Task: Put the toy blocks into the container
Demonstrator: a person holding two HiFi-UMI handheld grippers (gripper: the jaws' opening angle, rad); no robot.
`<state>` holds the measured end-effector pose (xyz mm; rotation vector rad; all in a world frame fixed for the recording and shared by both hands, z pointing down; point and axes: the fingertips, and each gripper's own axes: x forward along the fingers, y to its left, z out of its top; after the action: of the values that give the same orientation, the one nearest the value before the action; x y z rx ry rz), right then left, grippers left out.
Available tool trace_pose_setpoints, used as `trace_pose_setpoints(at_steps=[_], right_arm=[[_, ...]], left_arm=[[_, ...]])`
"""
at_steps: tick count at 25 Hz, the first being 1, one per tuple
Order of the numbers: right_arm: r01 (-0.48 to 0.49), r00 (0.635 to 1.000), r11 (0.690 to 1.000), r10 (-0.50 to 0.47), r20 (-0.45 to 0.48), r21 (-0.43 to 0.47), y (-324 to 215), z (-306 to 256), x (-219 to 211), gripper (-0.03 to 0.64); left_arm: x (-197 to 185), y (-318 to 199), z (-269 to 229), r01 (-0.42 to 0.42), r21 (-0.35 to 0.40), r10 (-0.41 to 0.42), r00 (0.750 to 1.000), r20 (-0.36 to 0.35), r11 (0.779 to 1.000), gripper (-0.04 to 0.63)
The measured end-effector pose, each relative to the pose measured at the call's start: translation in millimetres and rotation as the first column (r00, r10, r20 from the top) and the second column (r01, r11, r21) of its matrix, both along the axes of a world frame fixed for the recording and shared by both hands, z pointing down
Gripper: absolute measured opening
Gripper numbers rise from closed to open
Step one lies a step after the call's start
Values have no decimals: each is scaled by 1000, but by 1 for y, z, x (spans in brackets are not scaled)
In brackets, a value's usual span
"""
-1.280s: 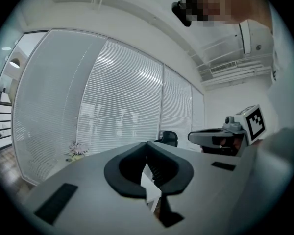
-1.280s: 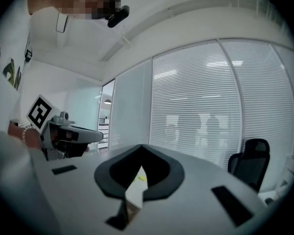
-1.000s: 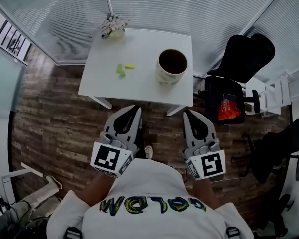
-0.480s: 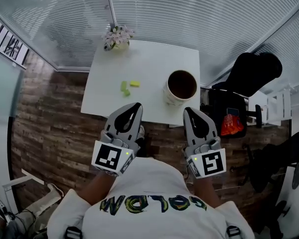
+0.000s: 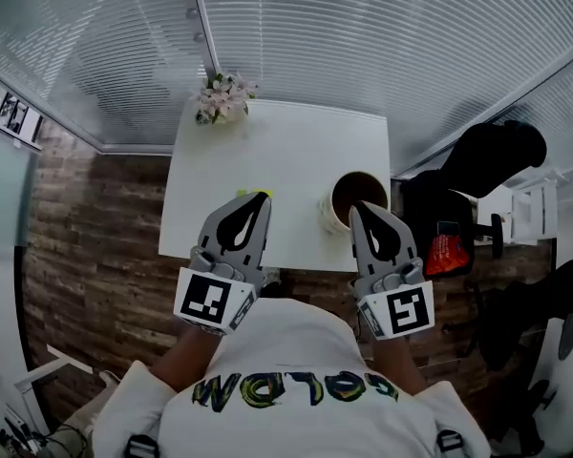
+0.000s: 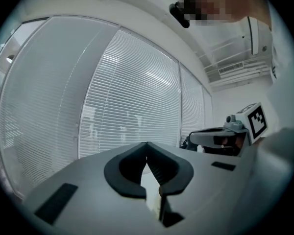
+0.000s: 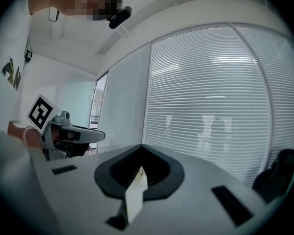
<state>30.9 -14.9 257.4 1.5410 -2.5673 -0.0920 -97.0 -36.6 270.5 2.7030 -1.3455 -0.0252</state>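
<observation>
on the table [image 5: 286, 146], container [image 5: 356, 188] mouth up

A white square table [image 5: 277, 151] stands on a brown wood floor [image 5: 86, 227], next to white window blinds [image 5: 363, 36]. A small pot of pale flowers [image 5: 222, 98] sits at its far left corner. A round cream container [image 5: 332, 213], dark inside, sits near the right edge. The grey left gripper [image 5: 251, 204] and grey right gripper [image 5: 359, 210] point at the table, tips together. A bit of yellow toy block [image 5: 262, 194] peeks out by the left tip. A black chair [image 5: 497, 156] stands on the right.
</observation>
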Motion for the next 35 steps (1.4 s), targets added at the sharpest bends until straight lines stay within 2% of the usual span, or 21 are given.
trace_pose_setpoints(at_steps=[6,13,25,35], right_arm=[[-13,1000,1000,13,-2,-7,-27,4,-2,9],[-26,1000,1000,26,5,-11,-34,7,13,9],[18,1000,1000,-18,-2,-20,-42,5,43,9],[53,999,994,-53,-3,-100,-37,37,37,8]], left_arm=[[-3,-27,3,-9,-7,9,1000,-2,1000,14],[13,-34,6,-20,-12,20,1000,0,1000,14],[38,-42,2,21,-15,-21,1000,13,1000,13],[34,-35,40,38,-104,-35,999,36,994,14]])
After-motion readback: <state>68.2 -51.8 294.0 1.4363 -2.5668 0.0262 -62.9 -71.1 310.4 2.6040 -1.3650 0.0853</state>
